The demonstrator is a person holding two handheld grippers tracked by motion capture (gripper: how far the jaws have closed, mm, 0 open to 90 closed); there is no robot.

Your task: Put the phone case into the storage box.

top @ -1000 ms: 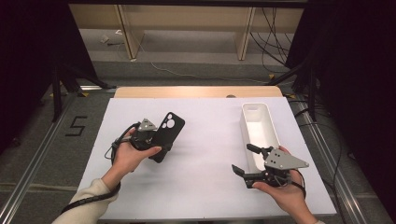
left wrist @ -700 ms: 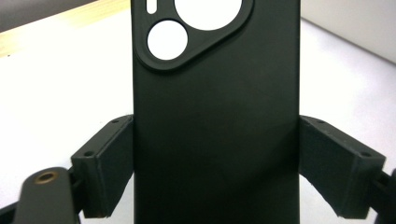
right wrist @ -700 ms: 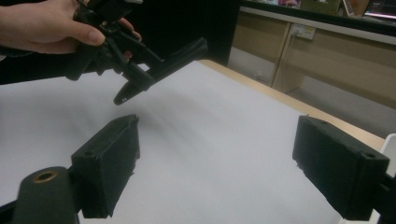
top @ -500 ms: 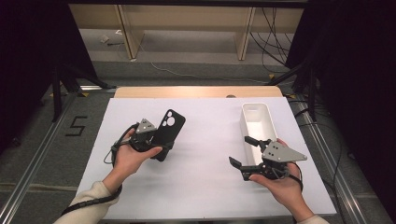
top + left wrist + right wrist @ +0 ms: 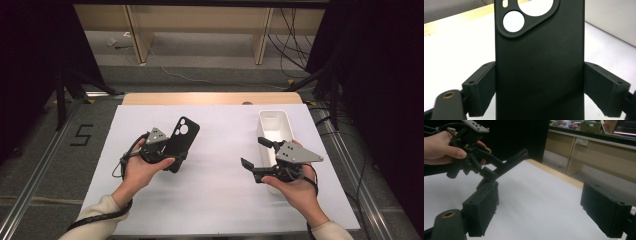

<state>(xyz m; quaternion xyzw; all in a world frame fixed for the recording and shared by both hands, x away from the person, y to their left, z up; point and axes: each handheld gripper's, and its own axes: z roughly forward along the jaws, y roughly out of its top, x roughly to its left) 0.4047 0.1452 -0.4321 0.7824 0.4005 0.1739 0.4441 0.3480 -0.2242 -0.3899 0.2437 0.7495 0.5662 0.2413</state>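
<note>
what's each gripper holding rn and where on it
The left gripper clamps the black phone case across its two long side edges, at the end away from the camera cutout. The right gripper is open, holding nothing.

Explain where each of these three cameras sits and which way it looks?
High view: above the table, looking down; both forearms, left gripper, right gripper.
Left gripper view: rides that gripper, looking along its jaws clamping the black phone case.
Right gripper view: looks between open jaws toward the left hand.
All share the case.

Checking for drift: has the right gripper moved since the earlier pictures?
Yes. The right gripper has shifted up the picture alongside the white bin, its jaws open and empty.
</note>
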